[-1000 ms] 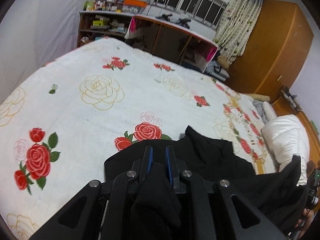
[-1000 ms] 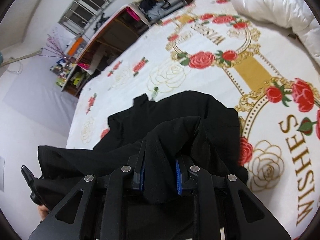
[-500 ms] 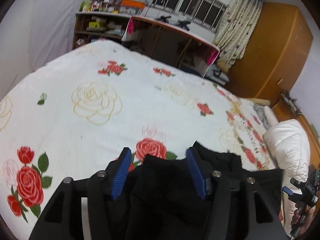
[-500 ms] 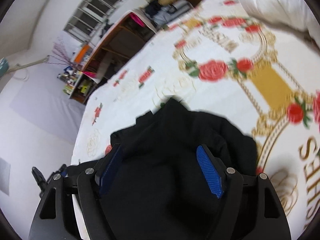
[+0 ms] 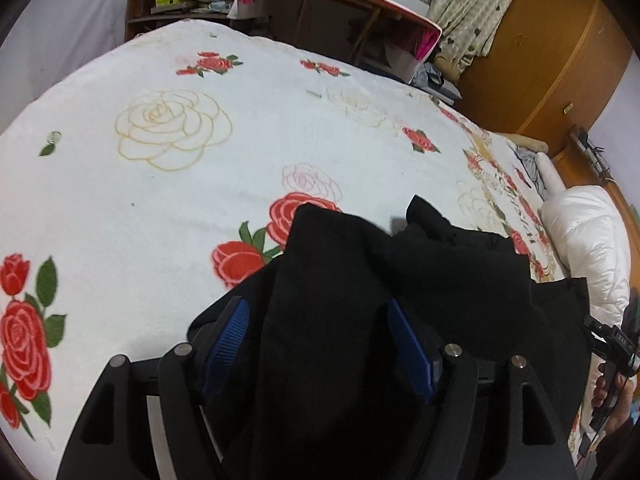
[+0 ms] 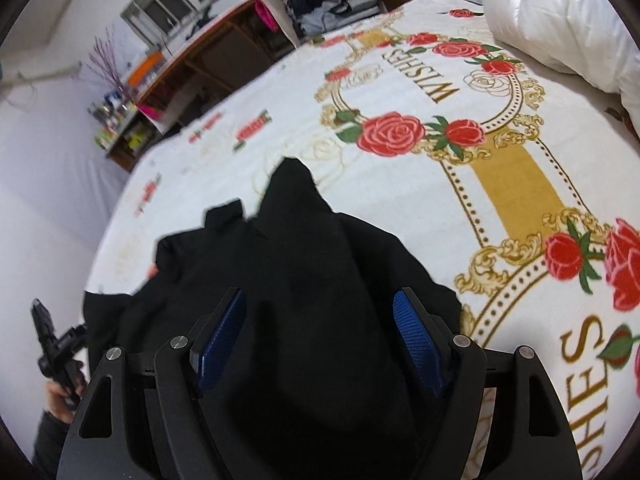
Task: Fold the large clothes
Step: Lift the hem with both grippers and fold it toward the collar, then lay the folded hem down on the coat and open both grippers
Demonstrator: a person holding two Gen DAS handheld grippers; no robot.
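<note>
A black garment (image 5: 440, 264) lies bunched on the rose-print bedspread (image 5: 180, 200), near its front edge. My left gripper (image 5: 316, 308) hangs just over it, jaws opening; a fold of the cloth rises between the blue pads (image 5: 228, 336) without being pinched. In the right wrist view the same black garment (image 6: 304, 240) peaks into a point between the wide-apart pads (image 6: 416, 340) of my right gripper (image 6: 320, 296), which stands open. Neither pad pair presses the cloth. The garment's near part is hidden under both grippers.
A white duvet (image 5: 588, 248) is heaped at the bed's right end. Beyond the bed stand a wooden desk (image 5: 340, 8), a cluttered shelf (image 5: 168, 4) and an orange wardrobe (image 5: 540, 60). A hand (image 6: 56, 396) shows at the left edge of the right wrist view.
Both grippers were shut on folds of the black garment; both have opened and let go. Both have sunk towards the bed, and the cloth now rests on it.
</note>
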